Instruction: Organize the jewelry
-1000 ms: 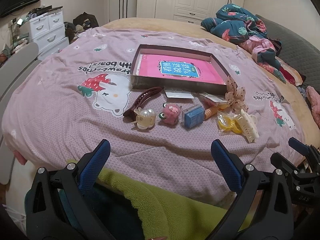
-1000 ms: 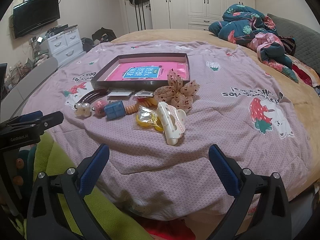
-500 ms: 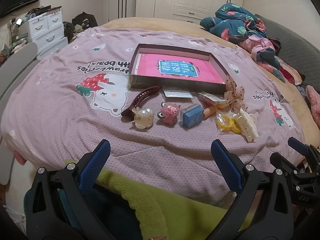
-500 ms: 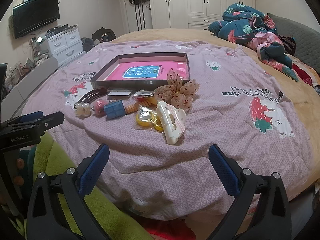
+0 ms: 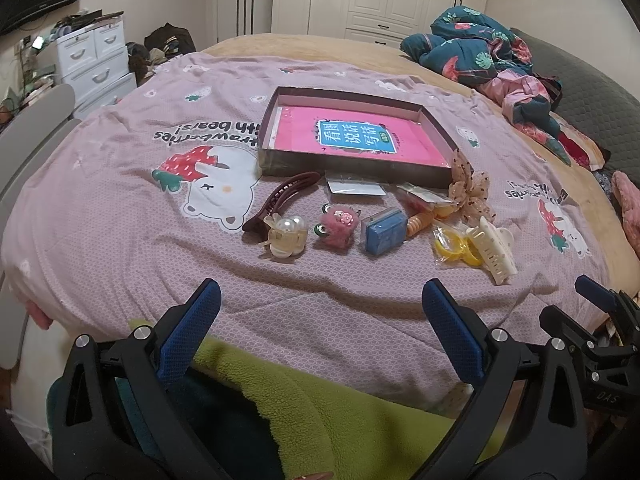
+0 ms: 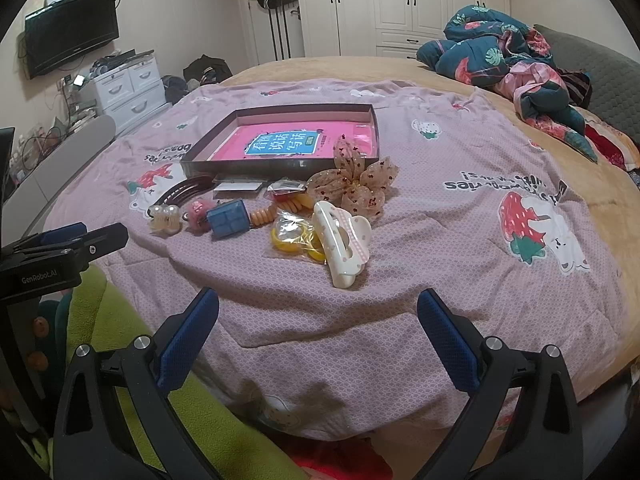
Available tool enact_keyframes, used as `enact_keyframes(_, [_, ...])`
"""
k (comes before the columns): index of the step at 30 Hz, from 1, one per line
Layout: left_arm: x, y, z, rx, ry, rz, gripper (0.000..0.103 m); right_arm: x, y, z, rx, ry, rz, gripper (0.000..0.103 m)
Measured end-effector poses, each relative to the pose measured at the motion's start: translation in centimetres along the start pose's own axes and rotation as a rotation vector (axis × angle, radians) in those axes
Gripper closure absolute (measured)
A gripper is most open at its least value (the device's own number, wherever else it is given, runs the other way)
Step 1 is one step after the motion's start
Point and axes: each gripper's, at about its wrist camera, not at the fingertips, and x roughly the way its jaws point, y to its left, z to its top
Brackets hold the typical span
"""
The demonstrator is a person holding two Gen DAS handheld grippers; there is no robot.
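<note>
A shallow dark box (image 5: 280,158) (image 6: 224,126) holding a pink book lies on the bed. In front of it lies a row of accessories: a dark red hair clip (image 5: 280,198), a pearl clip (image 5: 286,236), a pink fuzzy clip (image 5: 338,226), a blue square box (image 5: 384,230) (image 6: 228,218), yellow bands in a bag (image 5: 454,246) (image 6: 294,238), a cream claw clip (image 5: 494,250) (image 6: 342,238) and a dotted bow (image 5: 470,186) (image 6: 358,182). My left gripper (image 5: 320,306) and right gripper (image 6: 318,308) are open and empty, short of the row.
The lilac bedspread (image 5: 120,184) covers the bed. A green blanket (image 5: 340,412) lies at its near edge. Bundled quilts (image 6: 512,64) lie at the far right. White drawers (image 6: 128,84) stand at the left, wardrobes (image 6: 400,4) behind.
Both views have barely shifted. The grippers stay open and nothing on the bed has moved.
</note>
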Motion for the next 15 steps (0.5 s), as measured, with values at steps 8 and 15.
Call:
enact_keyframes(8, [0.9, 0.1, 0.0, -0.006, 0.012, -0.005, 0.009, 0.3, -0.4, -0.2, 0.013, 0.006, 0.008, 0.004])
enact_keyframes(15, [1.9, -1.1, 0.6, 0.007, 0.015, -0.030, 0.009, 1.0, -1.1, -0.1, 0.029, 0.020, 0.017, 0.004])
